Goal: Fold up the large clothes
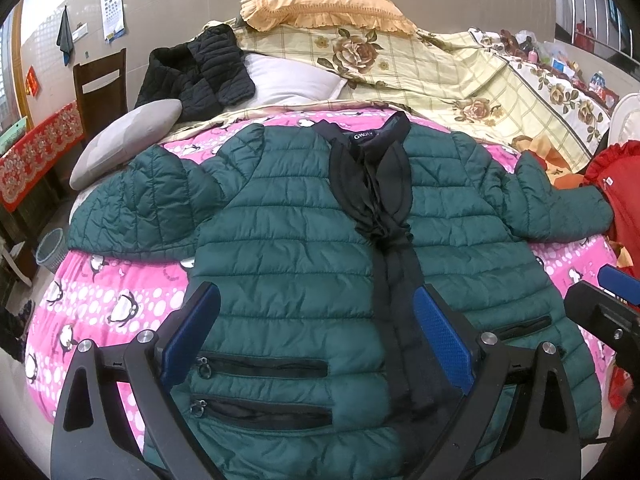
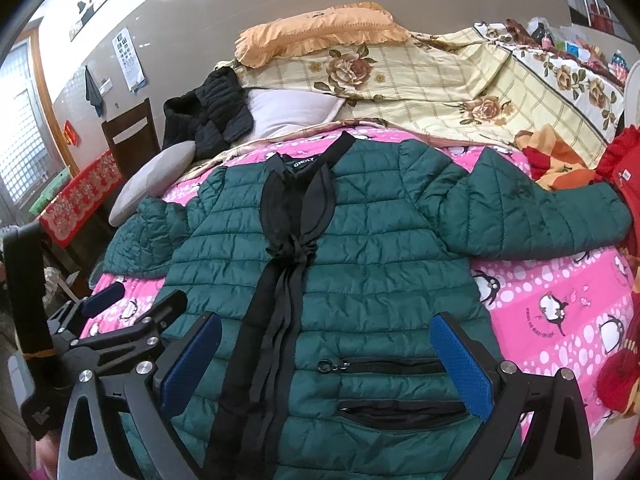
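Note:
A dark green quilted jacket with a black front placket and collar lies front up and spread flat on a pink penguin-print bedspread, both sleeves out to the sides. It also shows in the right wrist view. My left gripper is open and empty, hovering over the jacket's lower left part near its zip pockets. My right gripper is open and empty over the lower right part, by the pocket zips. The right gripper shows at the left wrist view's right edge.
A black quilted garment, grey pillow and white pillow lie beyond the jacket. Floral bedding and an orange pillow fill the back. Red fabric is at the right. A chair and basket stand left.

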`<action>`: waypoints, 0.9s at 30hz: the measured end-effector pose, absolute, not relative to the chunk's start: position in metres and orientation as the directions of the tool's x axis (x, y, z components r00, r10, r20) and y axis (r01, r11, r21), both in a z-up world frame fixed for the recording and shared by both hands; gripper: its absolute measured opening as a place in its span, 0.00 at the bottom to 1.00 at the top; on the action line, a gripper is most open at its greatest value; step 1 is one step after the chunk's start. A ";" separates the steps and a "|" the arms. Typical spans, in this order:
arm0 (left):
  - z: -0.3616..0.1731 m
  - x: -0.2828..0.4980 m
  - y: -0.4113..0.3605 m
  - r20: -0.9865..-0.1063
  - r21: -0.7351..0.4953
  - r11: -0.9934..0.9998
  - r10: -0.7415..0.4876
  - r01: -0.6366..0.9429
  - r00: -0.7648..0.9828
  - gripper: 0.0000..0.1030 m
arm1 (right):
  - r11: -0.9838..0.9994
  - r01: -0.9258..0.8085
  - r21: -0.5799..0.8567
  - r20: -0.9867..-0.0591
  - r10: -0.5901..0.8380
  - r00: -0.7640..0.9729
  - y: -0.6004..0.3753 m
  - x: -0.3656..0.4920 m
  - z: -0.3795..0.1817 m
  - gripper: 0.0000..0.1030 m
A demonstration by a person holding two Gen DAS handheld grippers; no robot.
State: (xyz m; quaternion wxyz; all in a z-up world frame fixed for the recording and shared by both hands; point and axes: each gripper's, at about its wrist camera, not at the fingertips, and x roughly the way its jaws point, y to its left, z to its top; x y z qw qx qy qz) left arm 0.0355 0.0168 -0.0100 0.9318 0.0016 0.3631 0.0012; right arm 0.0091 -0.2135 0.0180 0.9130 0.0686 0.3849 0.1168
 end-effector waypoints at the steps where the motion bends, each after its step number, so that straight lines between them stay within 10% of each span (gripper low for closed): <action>1: -0.011 0.036 0.017 -0.677 0.004 1.000 0.004 -0.001 0.736 0.95 | 0.960 -0.163 0.228 -0.689 0.277 0.670 -0.214 0.010 0.018 1.00; 27: -0.020 0.044 0.047 -0.699 0.048 0.999 0.045 -0.015 0.714 0.95 | 0.968 -0.126 0.217 -0.697 0.244 0.674 -0.182 0.034 0.009 1.00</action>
